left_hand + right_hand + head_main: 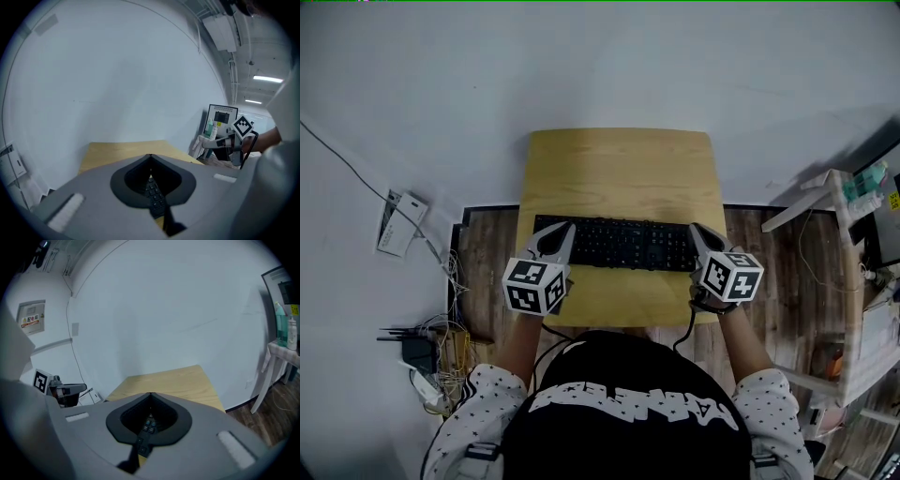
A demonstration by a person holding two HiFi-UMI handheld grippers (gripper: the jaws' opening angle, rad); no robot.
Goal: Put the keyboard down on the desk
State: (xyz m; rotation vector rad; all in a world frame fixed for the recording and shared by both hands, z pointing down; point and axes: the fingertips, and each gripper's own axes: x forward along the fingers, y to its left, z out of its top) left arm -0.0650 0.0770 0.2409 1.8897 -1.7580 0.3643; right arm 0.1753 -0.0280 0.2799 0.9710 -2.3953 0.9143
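A black keyboard lies lengthwise across the near part of a small wooden desk. My left gripper is at its left end and my right gripper at its right end. Both are shut, each with a keyboard end between its jaws. In the left gripper view the jaw tips of the left gripper meet above the keys of the keyboard, and the right gripper shows across the desk. The right gripper view has the right gripper closed over the keyboard. Whether the keyboard rests on the desk or hangs just above it cannot be told.
The desk stands against a white wall. A router with tangled cables lies on the floor at the left, below a white wall box. A white shelf unit with bottles stands at the right.
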